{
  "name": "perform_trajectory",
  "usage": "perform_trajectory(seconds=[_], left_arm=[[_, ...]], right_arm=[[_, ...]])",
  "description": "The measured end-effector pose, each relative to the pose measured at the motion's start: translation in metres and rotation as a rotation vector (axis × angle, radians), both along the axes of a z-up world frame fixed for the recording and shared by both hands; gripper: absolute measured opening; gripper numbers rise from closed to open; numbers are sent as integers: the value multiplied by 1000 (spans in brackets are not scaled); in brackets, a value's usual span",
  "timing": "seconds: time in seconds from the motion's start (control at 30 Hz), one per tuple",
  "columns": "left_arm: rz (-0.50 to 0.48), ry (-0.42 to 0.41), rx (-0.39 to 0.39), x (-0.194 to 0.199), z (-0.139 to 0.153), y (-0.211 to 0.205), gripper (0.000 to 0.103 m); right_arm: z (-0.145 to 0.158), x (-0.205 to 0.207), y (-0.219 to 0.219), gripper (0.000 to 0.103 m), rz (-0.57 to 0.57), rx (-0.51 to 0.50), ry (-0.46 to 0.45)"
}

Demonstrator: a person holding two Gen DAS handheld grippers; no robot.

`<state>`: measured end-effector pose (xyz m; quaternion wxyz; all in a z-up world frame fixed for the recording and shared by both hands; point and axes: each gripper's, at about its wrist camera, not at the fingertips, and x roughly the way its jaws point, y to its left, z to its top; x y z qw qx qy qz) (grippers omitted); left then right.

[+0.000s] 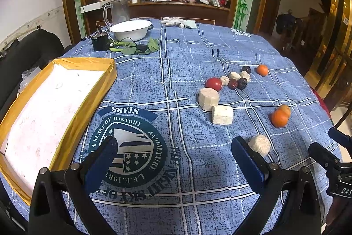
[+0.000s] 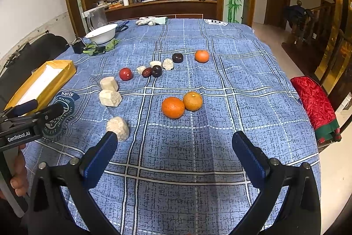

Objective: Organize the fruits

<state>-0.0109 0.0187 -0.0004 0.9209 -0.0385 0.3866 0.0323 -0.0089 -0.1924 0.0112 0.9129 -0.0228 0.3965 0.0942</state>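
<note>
I judge I'm at the start — nothing picked yet. My left gripper (image 1: 173, 160) and right gripper (image 2: 175, 154) both hover over the blue tablecloth (image 2: 220, 72) with jaws wide apart, holding nothing. The yellow tray (image 1: 88, 89) sits bare at left; two oranges (image 2: 173, 107) touch just ahead of the right gripper — next I'd lower over the nearer one and close

Far end of the blue plaid tablecloth (image 2: 220, 85) is being taken up by a white bowl (image 1: 131, 29), a glass jug (image 1: 117, 11), some green leaves (image 1: 140, 46) and white gloves (image 2: 151, 20).
</note>
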Motion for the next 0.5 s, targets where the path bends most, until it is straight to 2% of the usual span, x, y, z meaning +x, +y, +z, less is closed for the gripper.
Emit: perform_trajectory(seconds=[0.5], left_arm=[[2,6,0,-1,0,0,102]], right_arm=[[1,-1,-6,103,-3,11,-4]])
